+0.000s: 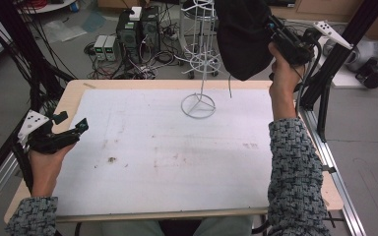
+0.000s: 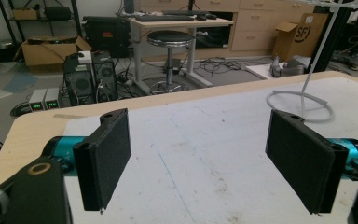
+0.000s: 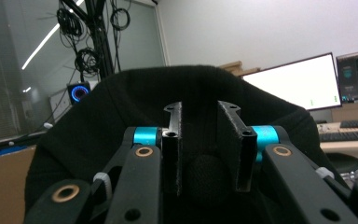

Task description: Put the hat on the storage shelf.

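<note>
Grey floor strewn with cables and computer towers; a round stool stands under a desk. Lit monitors sit against a pale wall.

White wire stand mid-table, rear

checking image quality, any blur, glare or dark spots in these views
High view: even light, slightly soft. Left gripper view: table mat is sharp, no glare. Right gripper view: black fabric is dark and featureless, the monitor is blown out white.
</note>
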Motion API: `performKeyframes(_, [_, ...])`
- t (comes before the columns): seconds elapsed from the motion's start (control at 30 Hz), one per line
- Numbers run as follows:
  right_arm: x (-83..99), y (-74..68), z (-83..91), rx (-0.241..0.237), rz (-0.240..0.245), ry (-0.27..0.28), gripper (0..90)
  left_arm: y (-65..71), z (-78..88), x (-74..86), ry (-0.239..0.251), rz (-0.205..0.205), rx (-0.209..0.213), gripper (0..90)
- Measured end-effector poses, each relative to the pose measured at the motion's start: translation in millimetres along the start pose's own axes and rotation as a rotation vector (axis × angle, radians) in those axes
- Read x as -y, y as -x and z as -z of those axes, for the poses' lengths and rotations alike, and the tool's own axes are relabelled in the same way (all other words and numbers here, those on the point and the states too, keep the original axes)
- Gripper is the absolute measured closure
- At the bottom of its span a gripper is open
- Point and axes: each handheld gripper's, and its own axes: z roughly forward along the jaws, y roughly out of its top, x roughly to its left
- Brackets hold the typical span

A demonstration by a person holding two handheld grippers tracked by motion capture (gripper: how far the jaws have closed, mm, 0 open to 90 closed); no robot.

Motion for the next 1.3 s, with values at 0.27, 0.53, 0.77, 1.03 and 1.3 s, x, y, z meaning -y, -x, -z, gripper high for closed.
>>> performKeyframes(0.27, [4.8,-0.4,-4.2,0.006,-0.006,-0.054,71.7,0.9,-0.1,-0.3,0.001,-0.001,0.001,22.2])
performKeyframes(0.53, [19.7,4.5,-2.0,0.020,-0.011,-0.098,71.3,1.0,-0.2,-0.3,-0.002,-0.004,0.002,22.2])
performKeyframes(0.77, [23.0,-0.5,-6.2,0.020,0.027,-0.118,70.0,1.3,-1.0,0.2,-0.006,-0.004,0.003,22.2])
performKeyframes(1.03, [26.8,-5.2,-11.0,0.028,0.060,-0.144,66.2,0.3,-0.4,0.1,0.000,0.001,0.002,22.2])
performKeyframes(1.3, [26.3,-11.9,-11.0,0.052,0.115,-0.170,60.4,0.1,0.2,-0.3,0.000,0.002,0.001,22.2])
